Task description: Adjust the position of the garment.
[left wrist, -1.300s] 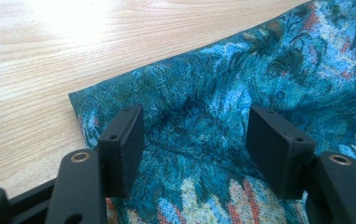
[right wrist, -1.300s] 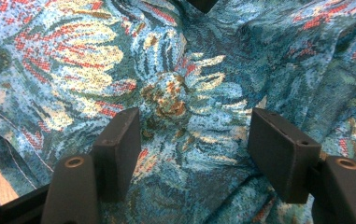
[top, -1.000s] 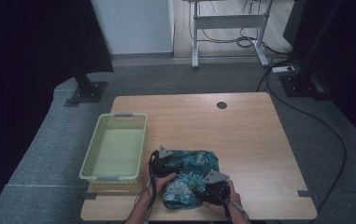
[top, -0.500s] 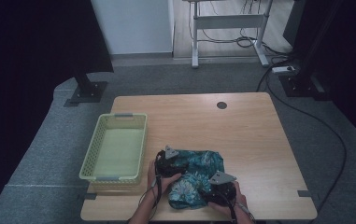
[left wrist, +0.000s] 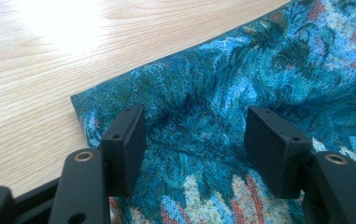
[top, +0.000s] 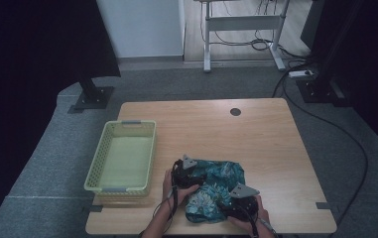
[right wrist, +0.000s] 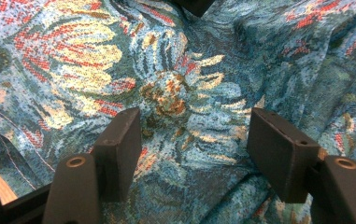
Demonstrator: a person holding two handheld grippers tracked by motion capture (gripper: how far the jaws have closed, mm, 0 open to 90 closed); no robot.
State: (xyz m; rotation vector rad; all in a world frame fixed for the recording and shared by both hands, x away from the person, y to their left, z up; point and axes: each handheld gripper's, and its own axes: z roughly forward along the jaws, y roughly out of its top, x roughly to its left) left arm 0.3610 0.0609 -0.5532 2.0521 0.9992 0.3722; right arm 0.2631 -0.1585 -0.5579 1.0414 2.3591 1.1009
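2 grippers on one crumpled teal floral cloth (top: 215, 191), which lies on the wooden table (top: 256, 144) at the near edge, a bit right of centre, just right of the yellow-green basket (top: 122, 154).

Left gripper (top: 189, 174) sits at the cloth's left/far side. In the left gripper view its jaws are spread wide, the cloth (left wrist: 222, 116) between and under them, nothing pinched. A cloth edge and corner show there against bare table (left wrist: 40, 70).

Right gripper (top: 240, 202) is at the cloth's near right part, close to the table's front edge. In the right gripper view the jaws are spread too, over a bunched fold w/ yellow-red flower pattern (right wrist: 175, 100); fabric lies between them but isn't clamped. Can't tell if the jaw tips touch the fabric.

Basket stands at the table's left, long side running front to back, apart from the cloth. Small dark round hole (top: 235, 112) in the table near the far edge, well away from the cloth.
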